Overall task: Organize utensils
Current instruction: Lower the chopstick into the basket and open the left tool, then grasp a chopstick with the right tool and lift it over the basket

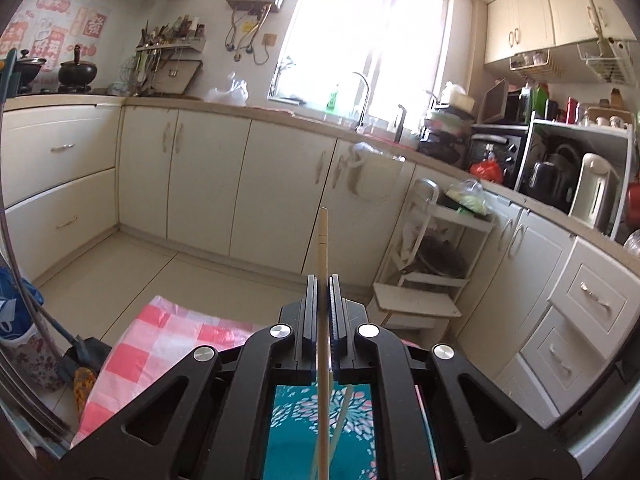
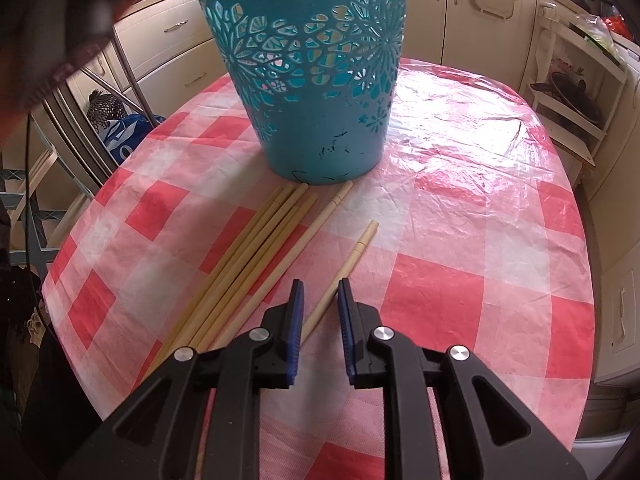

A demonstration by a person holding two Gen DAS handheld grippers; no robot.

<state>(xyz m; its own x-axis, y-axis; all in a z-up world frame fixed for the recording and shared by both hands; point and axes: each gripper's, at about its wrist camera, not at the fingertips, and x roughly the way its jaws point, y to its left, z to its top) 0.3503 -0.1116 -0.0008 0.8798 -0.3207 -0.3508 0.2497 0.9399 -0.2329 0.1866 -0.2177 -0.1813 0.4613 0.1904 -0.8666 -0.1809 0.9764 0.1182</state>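
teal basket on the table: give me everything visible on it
The teal basket looks like plastic: a round, tapered bucket, wider at its rim, with flower-shaped cutouts through the upper wall and a solid, scuffed lower band. It stands upright on the red-and-white checked tablecloth. The loose chopsticks end right at its base; contact is unclear. Neither gripper touches it in this view.

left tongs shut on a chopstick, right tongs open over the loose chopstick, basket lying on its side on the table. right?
Not quite: the teal basket stands upright on the checkered tablecloth, as the right wrist view shows. The rest holds: left tongs shut on a chopstick, right tongs open over the loose chopstick.
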